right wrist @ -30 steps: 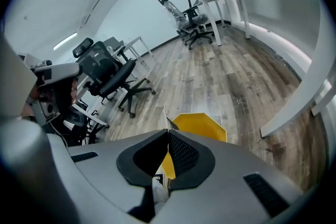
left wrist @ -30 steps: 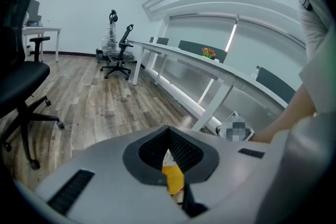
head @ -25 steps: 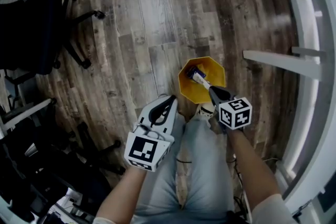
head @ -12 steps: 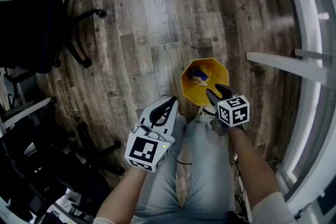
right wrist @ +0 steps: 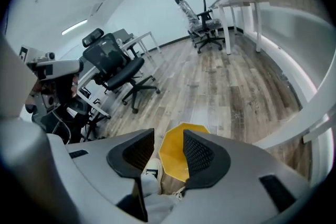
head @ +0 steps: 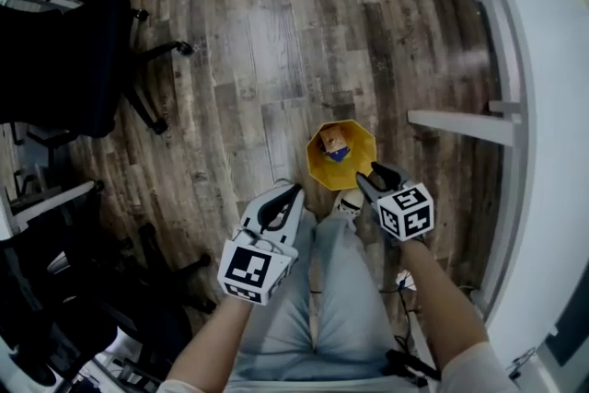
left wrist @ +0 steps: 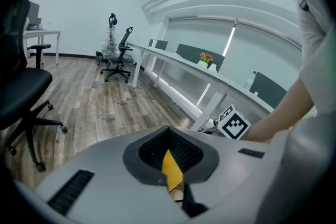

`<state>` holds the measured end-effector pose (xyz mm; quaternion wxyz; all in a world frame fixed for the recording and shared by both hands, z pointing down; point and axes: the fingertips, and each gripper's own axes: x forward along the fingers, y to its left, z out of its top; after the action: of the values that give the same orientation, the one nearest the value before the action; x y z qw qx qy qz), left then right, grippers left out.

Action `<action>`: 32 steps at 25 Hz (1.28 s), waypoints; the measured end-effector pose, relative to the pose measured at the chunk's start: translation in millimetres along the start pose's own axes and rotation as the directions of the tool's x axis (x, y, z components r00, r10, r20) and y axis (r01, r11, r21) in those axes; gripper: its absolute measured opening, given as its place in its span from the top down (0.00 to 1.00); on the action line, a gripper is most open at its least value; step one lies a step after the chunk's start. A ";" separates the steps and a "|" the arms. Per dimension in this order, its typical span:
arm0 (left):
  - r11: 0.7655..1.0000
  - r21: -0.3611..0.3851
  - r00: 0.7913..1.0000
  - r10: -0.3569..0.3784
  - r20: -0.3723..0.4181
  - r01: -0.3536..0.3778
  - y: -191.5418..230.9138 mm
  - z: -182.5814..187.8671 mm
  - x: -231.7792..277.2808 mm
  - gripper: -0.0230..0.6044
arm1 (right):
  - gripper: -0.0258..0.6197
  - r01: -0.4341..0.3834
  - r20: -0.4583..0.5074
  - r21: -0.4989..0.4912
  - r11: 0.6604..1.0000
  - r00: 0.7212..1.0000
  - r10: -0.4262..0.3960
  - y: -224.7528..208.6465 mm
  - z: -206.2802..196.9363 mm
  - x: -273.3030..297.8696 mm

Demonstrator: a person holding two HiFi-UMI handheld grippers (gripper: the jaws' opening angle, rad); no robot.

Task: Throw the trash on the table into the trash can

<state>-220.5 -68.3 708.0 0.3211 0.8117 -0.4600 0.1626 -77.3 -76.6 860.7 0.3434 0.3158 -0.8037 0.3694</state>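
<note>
A yellow octagonal trash can stands on the wooden floor, with a purple-and-white piece of trash lying inside it. My right gripper hangs at the can's near rim. Its jaws have just been opening and stand open with nothing between them. In the right gripper view the can shows through the gap of that gripper. My left gripper is to the can's left, shut and empty. A sliver of the can shows below its closed pads.
The person's legs and a white shoe are right beside the can. Black office chairs stand at the left. A long white desk with a crossbar runs along the right.
The right gripper, shut on a white-and-purple piece over the can a second ago, has opened. The piece now lies in the can. Both grippers have risen.
</note>
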 end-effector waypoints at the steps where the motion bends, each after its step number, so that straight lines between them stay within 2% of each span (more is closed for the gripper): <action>1: 1.000 0.005 1.000 0.000 0.006 0.000 -5.0 9.1 -7.9 0.96 | 0.67 -0.005 0.014 -0.016 1.000 1.000 0.005 9.0 11.5 -14.7; 3: 1.000 0.008 1.000 0.008 0.016 -0.008 -13.4 29.0 -25.7 0.96 | 0.69 -0.015 0.043 -0.035 0.999 0.999 0.017 28.9 34.9 -45.0; 6: 1.000 -0.014 0.999 0.028 0.036 -0.028 -24.8 65.1 -54.4 0.96 | 0.79 -0.020 0.093 -0.049 0.999 0.995 0.025 58.8 71.1 -94.7; 10: 1.000 -0.017 0.997 0.006 0.074 -0.005 -51.1 113.2 -87.0 0.96 | 0.87 0.006 0.183 -0.058 0.998 0.983 0.005 90.1 118.3 -170.4; 15: 1.000 0.003 0.997 -0.028 0.070 0.028 -89.1 148.2 -124.7 0.96 | 0.89 0.026 0.224 -0.088 0.996 0.975 -0.006 122.6 146.2 -244.4; 19: 0.999 0.032 0.999 -0.024 0.043 0.022 -100.9 165.1 -146.4 0.96 | 0.90 0.027 0.266 -0.109 0.994 0.964 0.003 147.0 168.5 -285.0; 22: 0.999 0.043 0.998 -0.033 0.048 0.031 -109.2 179.0 -160.3 0.96 | 0.90 0.015 0.303 -0.087 0.996 0.953 0.012 163.0 173.2 -307.7; 26: 0.996 0.077 0.995 -0.052 0.081 0.046 -121.2 207.1 -171.0 0.96 | 0.90 -0.015 0.372 -0.049 0.999 0.928 0.032 175.8 191.4 -329.2; 32: 0.986 0.151 0.990 -0.092 0.105 0.075 -144.6 226.7 -174.2 0.96 | 0.90 -0.019 0.455 -0.054 0.998 0.890 0.041 185.9 220.2 -362.3</action>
<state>-195.8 -54.8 388.8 0.2408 0.8596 -0.4294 0.1370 -84.4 -65.1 398.0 0.1473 0.3727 -0.8753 0.2707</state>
